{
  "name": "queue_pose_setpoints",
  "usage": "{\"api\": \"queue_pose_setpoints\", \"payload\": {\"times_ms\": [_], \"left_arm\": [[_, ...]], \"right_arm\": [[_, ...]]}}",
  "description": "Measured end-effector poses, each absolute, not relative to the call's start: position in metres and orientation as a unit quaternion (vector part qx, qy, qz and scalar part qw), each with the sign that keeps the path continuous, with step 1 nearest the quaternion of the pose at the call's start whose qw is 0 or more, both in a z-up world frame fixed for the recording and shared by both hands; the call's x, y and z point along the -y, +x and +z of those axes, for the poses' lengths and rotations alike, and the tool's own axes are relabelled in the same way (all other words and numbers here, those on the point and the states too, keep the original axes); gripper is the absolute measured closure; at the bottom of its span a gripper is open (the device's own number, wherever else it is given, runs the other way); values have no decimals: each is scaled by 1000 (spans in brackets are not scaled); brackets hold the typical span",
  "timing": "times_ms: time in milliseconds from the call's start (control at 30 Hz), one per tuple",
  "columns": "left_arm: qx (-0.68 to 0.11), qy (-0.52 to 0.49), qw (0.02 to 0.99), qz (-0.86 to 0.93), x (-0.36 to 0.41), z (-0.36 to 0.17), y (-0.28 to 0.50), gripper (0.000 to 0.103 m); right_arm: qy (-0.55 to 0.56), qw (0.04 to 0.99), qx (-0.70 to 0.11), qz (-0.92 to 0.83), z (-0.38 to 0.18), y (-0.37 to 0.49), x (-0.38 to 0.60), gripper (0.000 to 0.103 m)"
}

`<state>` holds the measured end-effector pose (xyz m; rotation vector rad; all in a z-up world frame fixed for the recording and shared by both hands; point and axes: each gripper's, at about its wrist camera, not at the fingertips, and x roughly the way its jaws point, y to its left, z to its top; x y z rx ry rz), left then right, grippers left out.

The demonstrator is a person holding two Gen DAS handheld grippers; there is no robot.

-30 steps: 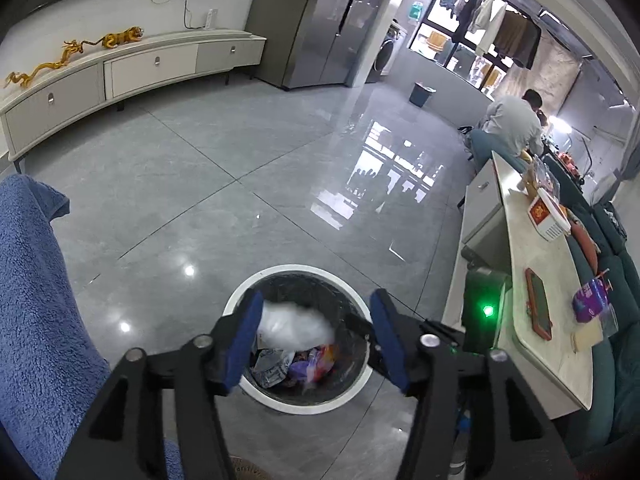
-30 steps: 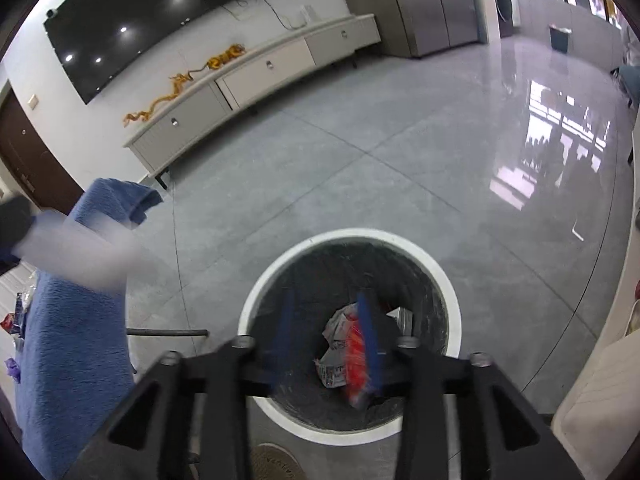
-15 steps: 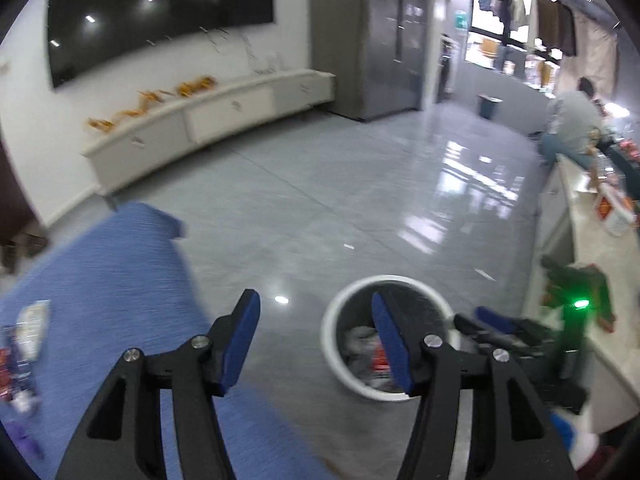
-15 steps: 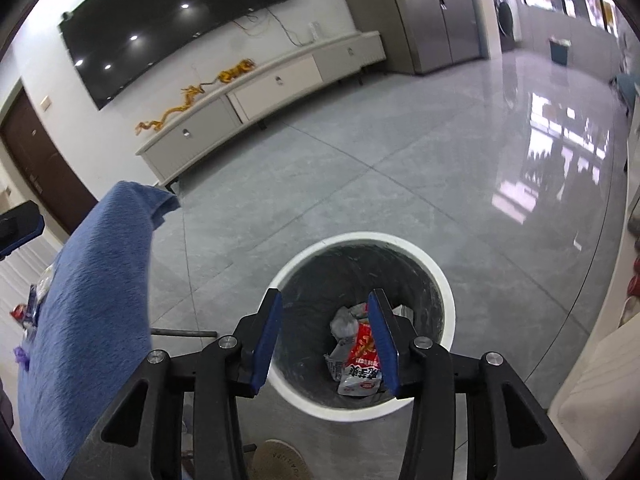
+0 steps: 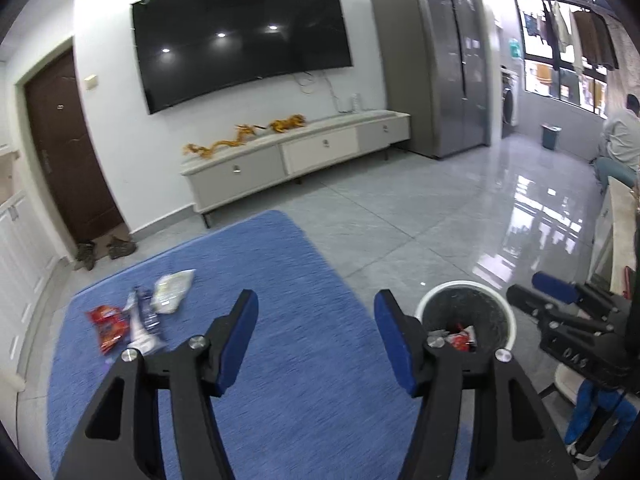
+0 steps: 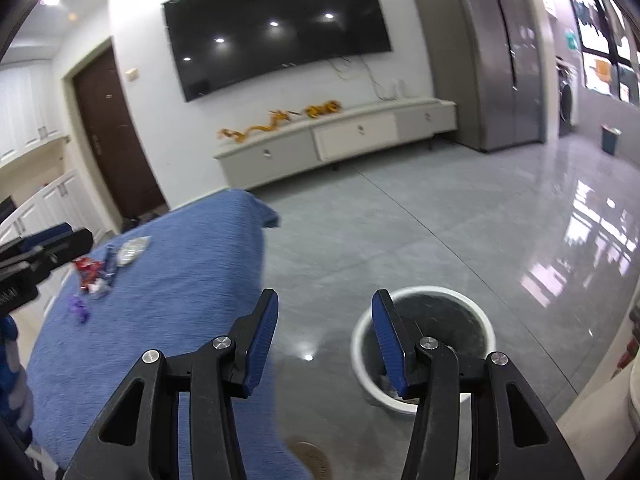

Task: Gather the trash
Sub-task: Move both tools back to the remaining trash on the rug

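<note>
My left gripper [image 5: 316,336] is open and empty above the blue cloth [image 5: 280,280]. Trash lies on the cloth at the left: a red wrapper [image 5: 107,322], a white packet [image 5: 172,288] and a clear wrapper [image 5: 140,320]. The white-rimmed trash bin [image 5: 466,318] stands on the floor to the right and holds wrappers. My right gripper [image 6: 325,334] is open and empty, between the cloth [image 6: 160,300] and the bin [image 6: 424,340]. The trash pile [image 6: 100,268] and a purple wrapper [image 6: 78,308] show in the right wrist view too.
A grey tiled floor [image 5: 400,220] stretches to a low TV cabinet [image 5: 296,156] under a wall TV [image 5: 240,36]. A pale table [image 5: 616,220] runs along the right edge. A person [image 5: 620,136] sits far right. The right gripper [image 5: 568,312] shows beside the bin.
Both grippers have swung up and left, away from over the bin toward the blue cloth. The white trash and red wrapper now lie in the bin. Both grippers stay open.
</note>
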<state>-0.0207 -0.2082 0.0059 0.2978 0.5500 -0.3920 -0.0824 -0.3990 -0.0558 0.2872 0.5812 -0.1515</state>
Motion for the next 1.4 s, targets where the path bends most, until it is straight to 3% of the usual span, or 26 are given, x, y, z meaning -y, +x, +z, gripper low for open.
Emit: {"api": "queue_pose_setpoints", "payload": {"times_ms": [233,767,1400], "left_arm": [[-253,125,947,-156,160,15,-34,34],[-230,62,968,-79,47,24,-50,33],[-282,33,958,-44,3,-6,-5,33]], "right_arm": [[111,955,-274,-37,-31,-82,351,54],[48,962,-266,27,5,-71,263,54],[34,952,-299,62,-10,-27,225,52]]}}
